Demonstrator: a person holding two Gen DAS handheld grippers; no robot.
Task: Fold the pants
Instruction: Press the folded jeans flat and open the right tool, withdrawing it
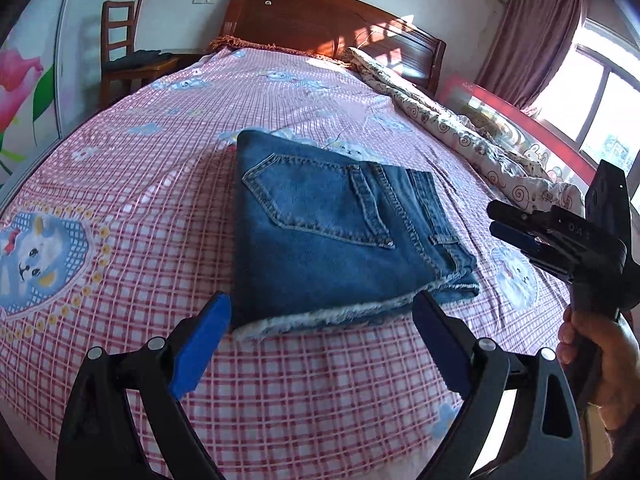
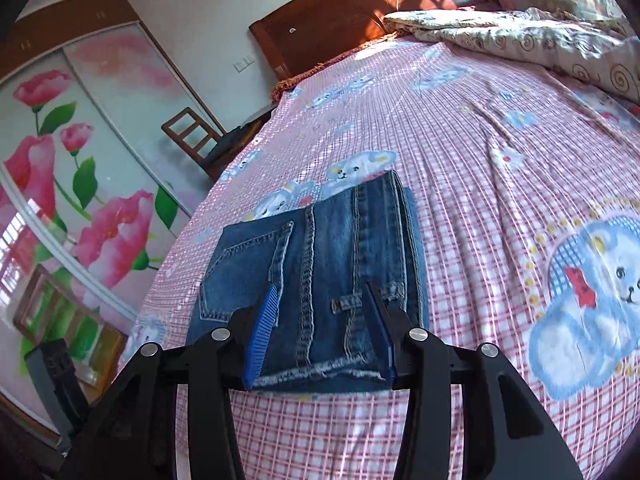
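The left gripper (image 1: 322, 312) had its blue fingers (image 1: 200, 352) spread wide and empty, hovering just short of the frayed hem edge of the jeans (image 1: 332, 232), which lay folded into a compact rectangle on the pink checked bed (image 1: 140, 152), back pocket uppermost. The right gripper (image 2: 320, 332) likewise had its fingers (image 2: 260, 336) parted with nothing between them, poised above the near end of the jeans (image 2: 312, 280); in the left wrist view it appeared at about 3 o'clock of the bundle, well clear of the cloth. The fold looked essentially finished, so the step in hand was probably a last tidy or a withdrawal. To do it well, both grippers should lift away straight without brushing the top layer, or, if squaring was wanted, press lightly along the frayed edge so the layers stayed aligned. At 1 o'clock of the jeans a rumpled quilt (image 1: 472, 132) lay along the bed's far side, with the wooden headboard (image 1: 320, 16) at 12 o'clock and a chair (image 1: 124, 56) at 10 o'clock.
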